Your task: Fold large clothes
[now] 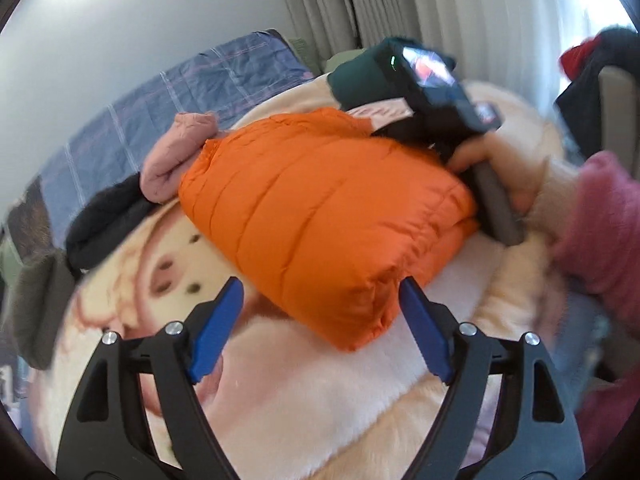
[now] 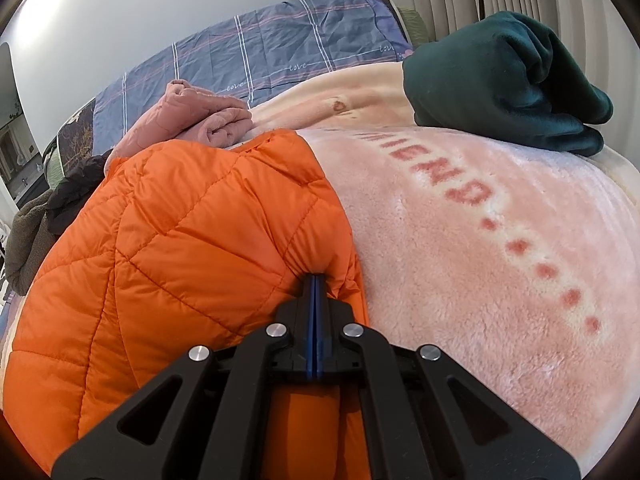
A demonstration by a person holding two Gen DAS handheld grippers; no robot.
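A bed (image 2: 280,44) carries a pink plush blanket (image 2: 480,240) with red lettering. On the blanket, toward the bed's middle, lies the folded orange quilted jacket (image 1: 320,208). A dark green garment (image 2: 500,80) sits at the blanket's far edge; a pink garment (image 2: 192,116) and a black garment (image 1: 104,224) lie just beyond the jacket. A hand (image 1: 508,168) in a pink sleeve grips the right claw's handle. The right claw (image 2: 315,280) is clenched on a pinch of jacket fabric at the jacket's right edge. The left claw (image 1: 320,292) stands released beside the jacket's near corner, nothing between its blue pads (image 1: 216,332).
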